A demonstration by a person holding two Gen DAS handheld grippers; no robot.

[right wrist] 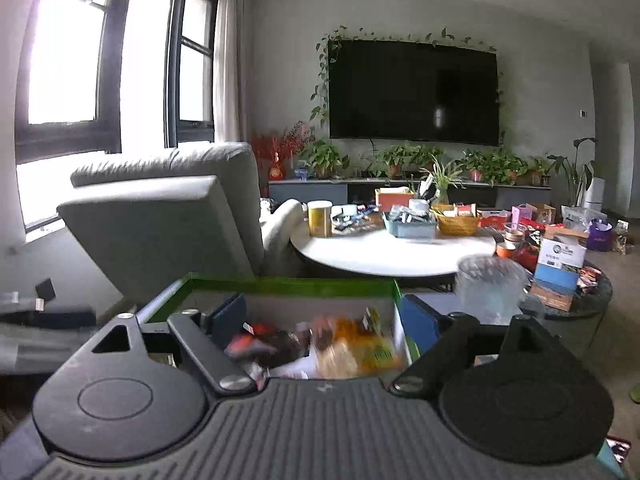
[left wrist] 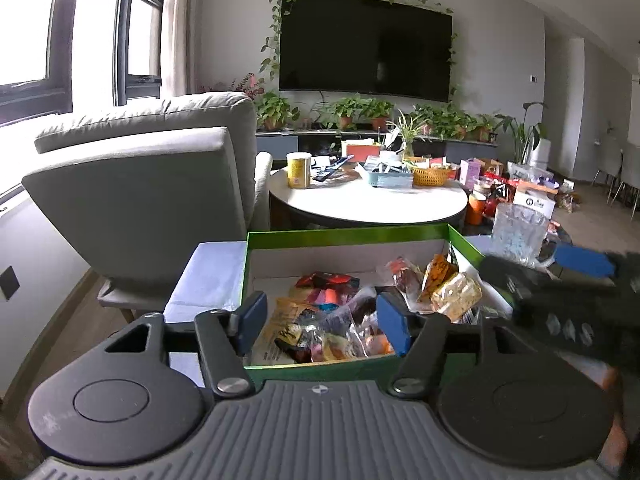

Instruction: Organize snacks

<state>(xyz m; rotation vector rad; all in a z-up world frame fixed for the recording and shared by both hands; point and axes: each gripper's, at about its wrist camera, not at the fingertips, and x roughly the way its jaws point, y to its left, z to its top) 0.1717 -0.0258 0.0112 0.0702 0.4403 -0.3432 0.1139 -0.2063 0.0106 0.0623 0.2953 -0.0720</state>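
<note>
A green cardboard box holds several wrapped snacks. My left gripper is open and empty, its blue pads just above the near edge of the box. The right gripper shows at the right of the left wrist view, beside the box's right wall. In the right wrist view my right gripper is open over the box. The blurred snacks lie between and below its pads; whether it touches one is unclear.
A clear glass pitcher stands right of the box, also in the right wrist view. A grey armchair is at the left. A round white table with baskets and a yellow can stands behind.
</note>
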